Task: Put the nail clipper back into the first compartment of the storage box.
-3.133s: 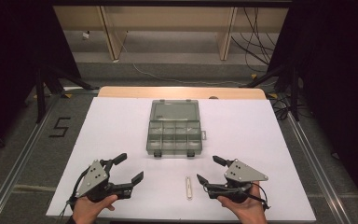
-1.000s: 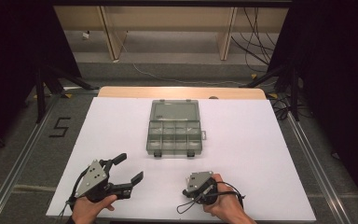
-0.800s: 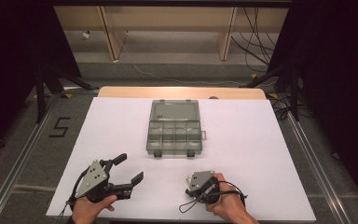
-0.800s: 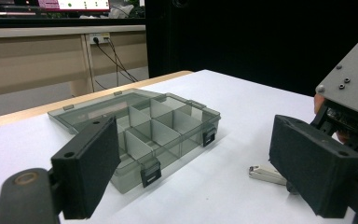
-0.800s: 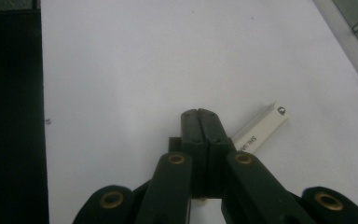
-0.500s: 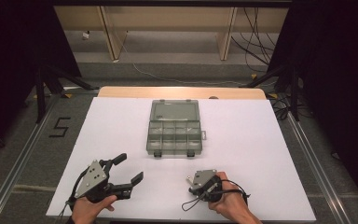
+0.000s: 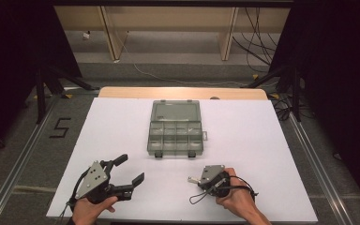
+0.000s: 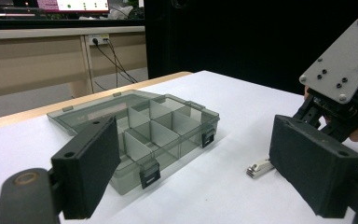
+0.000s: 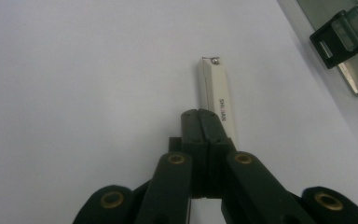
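Gripping the white clip in our right gripper, jaws clamped | left gripper gaping, empty | lift level, aim for organizer box upper centre

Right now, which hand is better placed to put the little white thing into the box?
The right. The right gripper is shut on the white nail clipper, close to the open compartment box. The left gripper stands open, apart from it.
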Motion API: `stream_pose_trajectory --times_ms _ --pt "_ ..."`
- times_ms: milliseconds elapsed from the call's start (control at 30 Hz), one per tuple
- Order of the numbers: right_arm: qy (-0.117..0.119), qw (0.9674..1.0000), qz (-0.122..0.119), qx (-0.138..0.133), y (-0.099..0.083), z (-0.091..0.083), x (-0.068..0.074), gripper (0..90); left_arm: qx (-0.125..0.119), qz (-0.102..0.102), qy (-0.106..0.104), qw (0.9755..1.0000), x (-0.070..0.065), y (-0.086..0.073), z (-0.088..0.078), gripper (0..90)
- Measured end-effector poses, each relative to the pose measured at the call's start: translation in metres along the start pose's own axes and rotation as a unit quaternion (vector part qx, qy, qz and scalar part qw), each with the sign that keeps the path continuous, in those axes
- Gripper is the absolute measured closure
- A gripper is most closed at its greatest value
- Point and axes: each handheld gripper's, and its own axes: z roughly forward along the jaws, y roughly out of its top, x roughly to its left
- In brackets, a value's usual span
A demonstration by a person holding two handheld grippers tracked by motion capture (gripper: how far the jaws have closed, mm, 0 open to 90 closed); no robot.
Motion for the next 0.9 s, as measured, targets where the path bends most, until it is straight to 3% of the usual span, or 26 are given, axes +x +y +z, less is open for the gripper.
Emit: stream_pose_trajectory --times_ms 467,600,633,667,767,867,900 --pt "-0.002 0.9999 0.012 0.002 -0.002 0.000 -0.009 90.0 0.001 0.003 0.000 1.0000 0.001 0.000 0.000 15.7" --pt "0.003 1.0000 -0.007 -0.004 0.002 -0.003 -0.004 90.0 0.001 0.000 0.001 1.0000 0.000 0.000 0.000 15.7" --pt "0.001 0.9998 -0.014 -0.010 0.006 -0.006 -0.003 81.2 0.000 0.000 0.001 1.0000 0.001 0.000 0.001 15.7" --pt "0.001 0.9998 -0.014 -0.010 0.006 -0.006 -0.003 81.2 0.000 0.000 0.001 1.0000 0.001 -0.001 0.001 15.7" --pt "0.006 0.9995 -0.018 -0.024 0.011 -0.008 -0.003 63.1 -0.001 -0.001 0.000 1.0000 0.001 -0.001 0.001 15.7" --pt "0.007 0.9996 -0.020 -0.021 0.017 -0.009 0.000 45.8 0.000 0.000 0.000 1.0000 0.001 -0.001 0.001 15.7" --pt "0.010 0.9996 -0.018 -0.017 0.020 -0.007 -0.001 33.7 0.001 -0.003 0.001 1.0000 0.001 -0.001 0.001 15.7"
